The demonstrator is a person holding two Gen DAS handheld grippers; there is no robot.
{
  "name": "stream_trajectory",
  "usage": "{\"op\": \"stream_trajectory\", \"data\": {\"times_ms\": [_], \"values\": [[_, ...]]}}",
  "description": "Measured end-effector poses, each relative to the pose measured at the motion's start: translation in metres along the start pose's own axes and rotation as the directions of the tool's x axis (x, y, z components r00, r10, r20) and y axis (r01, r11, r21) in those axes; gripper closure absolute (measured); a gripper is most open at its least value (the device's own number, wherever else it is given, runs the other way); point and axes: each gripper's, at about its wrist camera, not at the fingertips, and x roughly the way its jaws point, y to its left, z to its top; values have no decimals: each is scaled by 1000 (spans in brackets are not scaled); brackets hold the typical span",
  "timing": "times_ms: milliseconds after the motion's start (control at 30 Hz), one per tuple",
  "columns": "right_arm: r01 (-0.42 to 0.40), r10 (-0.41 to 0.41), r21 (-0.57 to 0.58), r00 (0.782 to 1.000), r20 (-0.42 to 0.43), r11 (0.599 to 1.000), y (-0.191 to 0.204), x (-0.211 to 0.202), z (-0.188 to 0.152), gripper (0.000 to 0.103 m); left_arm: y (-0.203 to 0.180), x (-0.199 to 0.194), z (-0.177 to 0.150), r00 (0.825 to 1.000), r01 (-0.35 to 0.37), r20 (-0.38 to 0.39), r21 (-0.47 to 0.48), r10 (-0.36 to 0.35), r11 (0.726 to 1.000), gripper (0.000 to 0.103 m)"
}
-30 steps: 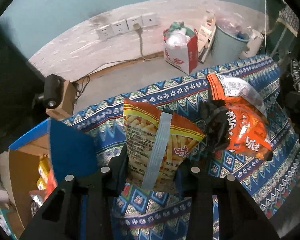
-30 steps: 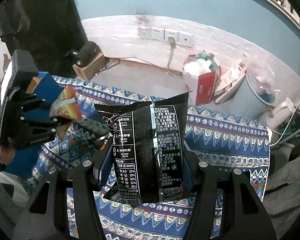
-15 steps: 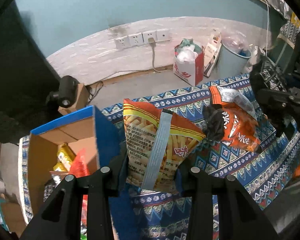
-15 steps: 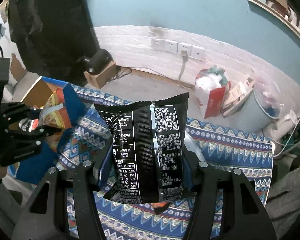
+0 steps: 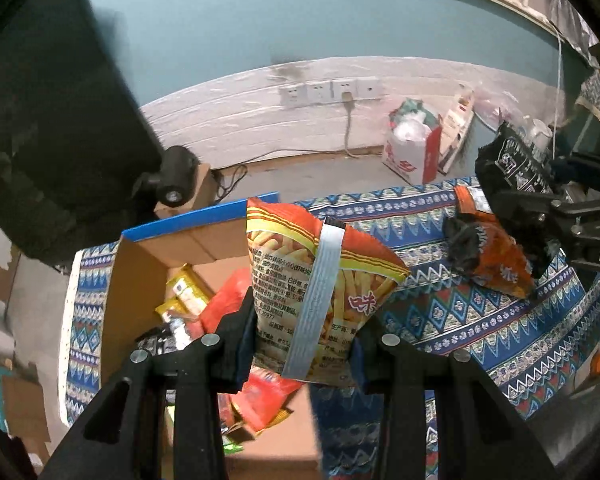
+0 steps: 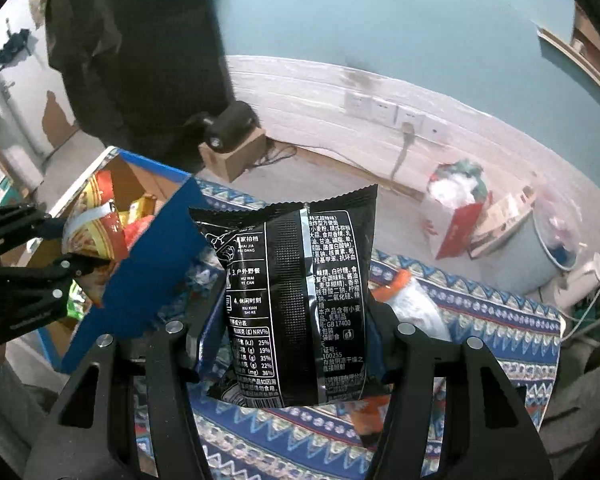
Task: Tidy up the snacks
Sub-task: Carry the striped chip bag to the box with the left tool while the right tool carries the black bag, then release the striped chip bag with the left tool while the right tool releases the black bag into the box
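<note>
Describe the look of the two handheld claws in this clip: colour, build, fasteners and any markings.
Both are matte black plastic. The left claw and right claw each have two angular fingers with triangular cut-outs and round silver screw heads. Blue pads line the inner finger faces. Seen from the left wrist view, the right claw's side bears white lettering, partly cut off. No cables or sleeves are visible.

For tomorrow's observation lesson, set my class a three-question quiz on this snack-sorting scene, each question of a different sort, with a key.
1. True or false: the left gripper is empty.
2. What colour is the packet in the right gripper?
3. Where does the orange packet lie? A in the cardboard box; B on the patterned cloth; C on the floor.

Key: 1 false, it grips the fries packet; 2 black; 3 B.
</note>
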Motion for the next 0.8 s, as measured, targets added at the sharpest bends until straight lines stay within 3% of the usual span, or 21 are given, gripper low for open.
{"op": "stream_trajectory", "data": {"times_ms": [200,800], "values": [[-37,37,-36,999,-10,999,24,13,11,45,25,-4,-11,999,-53,0,-32,53,998,64],[-137,134,-132,990,-32,982,112,41,43,45,103,-11,-56,991,-133,-53,-175,126,976,64]]}}
